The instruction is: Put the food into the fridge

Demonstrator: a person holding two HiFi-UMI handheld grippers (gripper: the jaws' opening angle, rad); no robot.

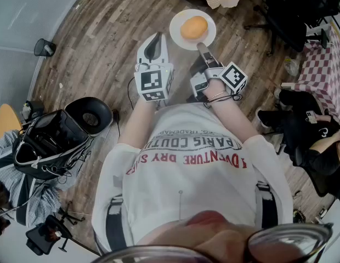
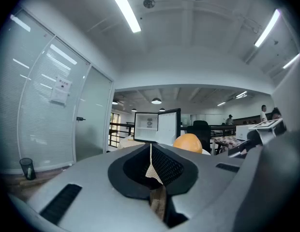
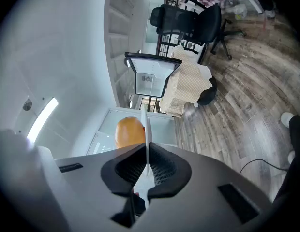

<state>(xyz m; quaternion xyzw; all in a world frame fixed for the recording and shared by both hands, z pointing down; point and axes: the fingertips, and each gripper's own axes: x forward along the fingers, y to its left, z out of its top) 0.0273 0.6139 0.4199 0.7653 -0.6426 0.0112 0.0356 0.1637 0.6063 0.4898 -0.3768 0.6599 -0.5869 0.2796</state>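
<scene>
A round orange bun [image 1: 193, 28] lies on a white plate [image 1: 178, 36], held out in the air over the wooden floor. My right gripper [image 1: 202, 47] is shut on the plate's near rim. In the right gripper view the plate [image 3: 148, 129] stands edge-on between the pads of the right gripper [image 3: 148, 153], with the bun [image 3: 129, 132] just left of it. My left gripper [image 1: 153, 40] hangs beside the plate, shut and empty; in the left gripper view the left gripper [image 2: 151, 151] has its jaws together. A small white fridge [image 2: 157, 126] stands ahead with its door open, the same fridge [image 3: 150, 79] showing in the right gripper view.
A black office chair [image 3: 188, 18] and a cloth-draped table [image 3: 186, 88] stand near the fridge. A seated person [image 1: 312, 136] and a checkered table [image 1: 323, 70] are at my right. Black bags and gear [image 1: 49, 141] lie at my left, with a small bin [image 1: 45, 47] beyond.
</scene>
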